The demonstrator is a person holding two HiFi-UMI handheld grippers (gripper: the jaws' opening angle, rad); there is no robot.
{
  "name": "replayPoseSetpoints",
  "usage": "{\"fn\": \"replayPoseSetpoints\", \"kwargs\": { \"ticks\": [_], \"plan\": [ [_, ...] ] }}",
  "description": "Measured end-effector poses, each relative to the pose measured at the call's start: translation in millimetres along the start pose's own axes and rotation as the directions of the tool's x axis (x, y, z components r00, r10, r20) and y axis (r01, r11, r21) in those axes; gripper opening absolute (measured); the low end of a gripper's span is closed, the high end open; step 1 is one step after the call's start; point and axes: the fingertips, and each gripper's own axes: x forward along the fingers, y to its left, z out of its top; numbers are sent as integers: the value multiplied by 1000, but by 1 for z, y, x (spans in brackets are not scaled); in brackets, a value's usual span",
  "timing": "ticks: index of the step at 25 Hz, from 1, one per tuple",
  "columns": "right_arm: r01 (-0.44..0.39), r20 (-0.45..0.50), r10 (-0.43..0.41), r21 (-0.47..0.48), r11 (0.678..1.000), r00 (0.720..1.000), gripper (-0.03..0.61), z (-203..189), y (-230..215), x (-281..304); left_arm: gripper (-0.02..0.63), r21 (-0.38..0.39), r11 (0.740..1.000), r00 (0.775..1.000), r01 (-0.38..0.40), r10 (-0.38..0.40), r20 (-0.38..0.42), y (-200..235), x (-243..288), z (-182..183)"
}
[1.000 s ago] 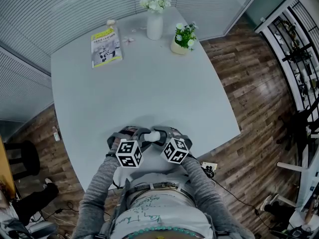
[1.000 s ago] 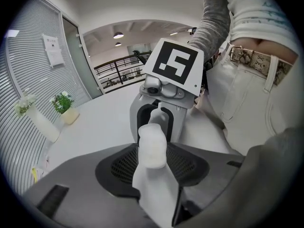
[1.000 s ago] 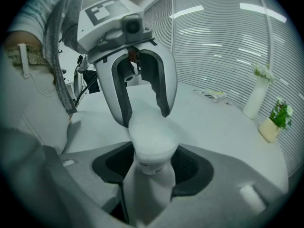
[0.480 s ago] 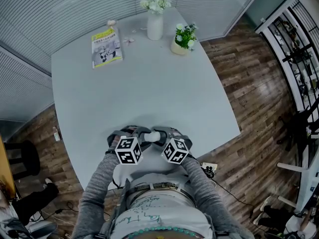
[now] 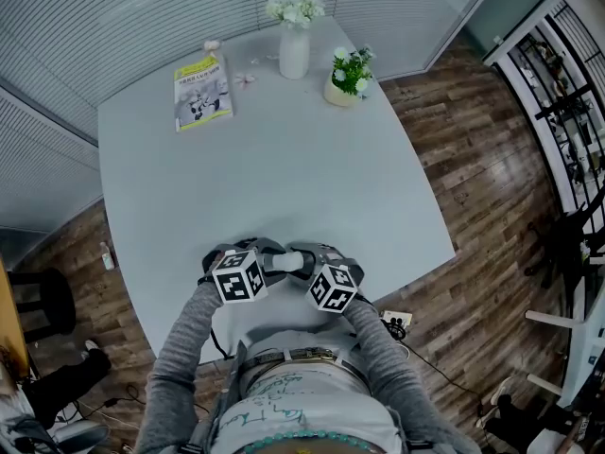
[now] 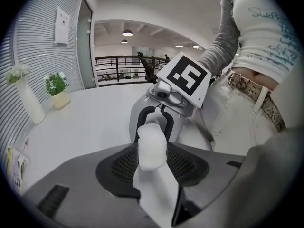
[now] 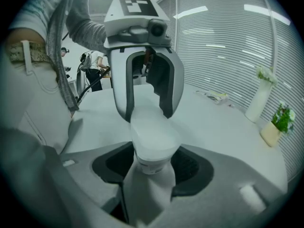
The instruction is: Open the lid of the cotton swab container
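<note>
Both my tongs grasp the cotton swab container (image 5: 283, 264), held level over the 6 o'clock edge of the pale table (image 5: 284, 159). My left tongs (image 6: 152, 167) are clenched on one end of the white, cloudy cylinder. My right tongs (image 7: 152, 165) are clenched on the opposite end, and the two face each other nose to nose. Which end carries the lid I cannot tell. At the table's far side, well apart from the container, stand a white vase of flowers (image 5: 294, 50) at 12 o'clock and a small potted plant (image 5: 348, 76) at 1 o'clock. A booklet (image 5: 200, 91) lies flat at 11 o'clock.
</note>
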Motion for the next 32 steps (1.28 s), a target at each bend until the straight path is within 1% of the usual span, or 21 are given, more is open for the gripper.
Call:
{"fn": "replayPoseSetpoints", "kwargs": {
  "ticks": [7, 11, 16, 23, 26, 32],
  "plan": [
    [0, 2, 0, 9, 1000, 1000, 241, 0, -1, 0, 182, 39, 999, 1000, -25, 25, 0, 1, 1, 0],
    [0, 2, -1, 5, 1000, 1000, 241, -1, -1, 2, 184, 47, 997, 998, -66, 65, 21, 2, 2, -3],
    [-2, 3, 2, 0, 1000, 1000, 241, 0, -1, 3, 184, 70, 992, 994, -105, 104, 21, 1, 2, -3],
    [-2, 6, 2, 4, 1000, 1000, 241, 1, 0, 1, 184, 94, 978, 982, -184, 181, 48, 1, -3, -1],
    [0, 8, 0, 8, 1000, 1000, 241, 1, 0, 1, 184, 82, 972, 974, -218, 213, 74, 3, -9, 2],
    [0, 5, 0, 4, 1000, 1000, 241, 0, 0, 2, 183, 74, 967, 967, -244, 236, 97, 4, -15, 4]
  ]
}}
